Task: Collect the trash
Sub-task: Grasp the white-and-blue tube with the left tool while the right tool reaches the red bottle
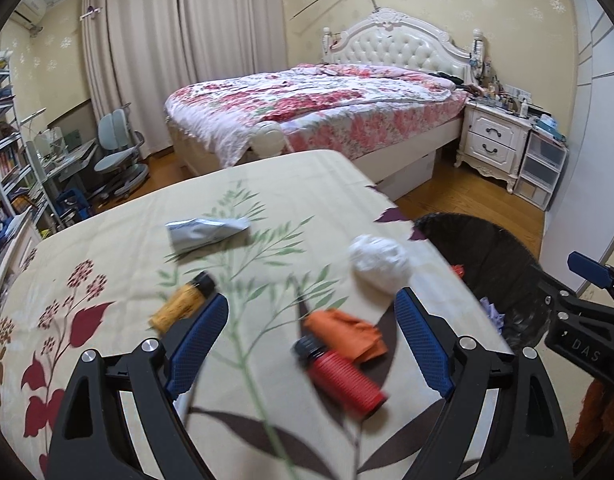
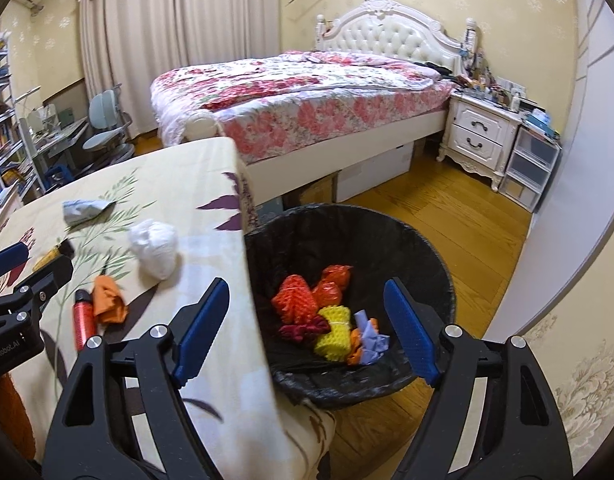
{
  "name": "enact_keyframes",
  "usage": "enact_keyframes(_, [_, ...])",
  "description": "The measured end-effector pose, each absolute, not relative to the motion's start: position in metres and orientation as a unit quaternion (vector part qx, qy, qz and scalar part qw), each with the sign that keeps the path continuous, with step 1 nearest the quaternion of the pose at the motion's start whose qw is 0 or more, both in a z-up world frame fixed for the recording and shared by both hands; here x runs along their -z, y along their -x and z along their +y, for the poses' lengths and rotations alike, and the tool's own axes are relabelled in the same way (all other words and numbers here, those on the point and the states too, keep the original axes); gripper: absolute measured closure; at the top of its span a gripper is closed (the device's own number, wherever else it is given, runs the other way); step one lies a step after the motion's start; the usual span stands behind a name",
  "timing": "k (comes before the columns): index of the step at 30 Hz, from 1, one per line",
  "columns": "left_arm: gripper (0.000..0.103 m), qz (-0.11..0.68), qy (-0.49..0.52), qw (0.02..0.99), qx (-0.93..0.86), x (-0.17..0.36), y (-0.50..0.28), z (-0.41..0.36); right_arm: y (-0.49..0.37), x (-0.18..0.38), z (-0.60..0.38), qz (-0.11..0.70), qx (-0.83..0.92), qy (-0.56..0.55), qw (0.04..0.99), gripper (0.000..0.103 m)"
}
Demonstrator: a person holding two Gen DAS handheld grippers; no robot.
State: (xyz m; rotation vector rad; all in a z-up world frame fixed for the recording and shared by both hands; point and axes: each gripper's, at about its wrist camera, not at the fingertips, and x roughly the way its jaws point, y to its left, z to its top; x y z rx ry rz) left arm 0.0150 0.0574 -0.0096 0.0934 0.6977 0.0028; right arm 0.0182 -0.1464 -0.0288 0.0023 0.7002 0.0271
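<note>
My left gripper point(image 1: 311, 312) is open and empty above the table, with a red bottle with a black cap point(image 1: 341, 374) and an orange crumpled wrapper point(image 1: 347, 330) between its jaws. An orange bottle point(image 1: 183, 300), a silver pouch point(image 1: 205, 232) and a white crumpled wad point(image 1: 381, 262) also lie on the floral tablecloth point(image 1: 267, 184). My right gripper point(image 2: 307, 294) is open and empty over the black-lined trash bin point(image 2: 435, 264), which holds red, yellow, orange and purple trash point(image 2: 327, 312). The white wad point(image 2: 155, 248) and red bottle point(image 2: 82, 320) also show in the right wrist view.
The bin stands on the wooden floor point(image 2: 447, 208) against the table's right edge. A bed with a floral cover point(image 1: 307, 104), a white nightstand point(image 1: 493, 136) and plastic drawers point(image 1: 543, 168) lie beyond. A desk chair point(image 1: 115, 148) and shelves point(image 1: 7, 140) are at the left.
</note>
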Motion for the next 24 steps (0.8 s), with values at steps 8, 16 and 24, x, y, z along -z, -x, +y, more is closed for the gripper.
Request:
enact_keyframes(8, [0.018,0.356,-0.044,0.933,-0.046,0.022,0.005,0.108,-0.007,0.032,-0.106,0.357,-0.063,0.012,0.932,0.035])
enact_keyframes(16, [0.042,0.396,-0.028,0.916,-0.059,0.044,0.005,0.142,-0.003,0.036,-0.075,0.364,-0.092,0.027,0.927,0.036])
enact_keyframes(24, [0.067,0.426,-0.028,0.904,-0.036,0.059,0.003,0.142,0.001,0.037,-0.058,0.368,-0.112,0.033,0.922,0.037])
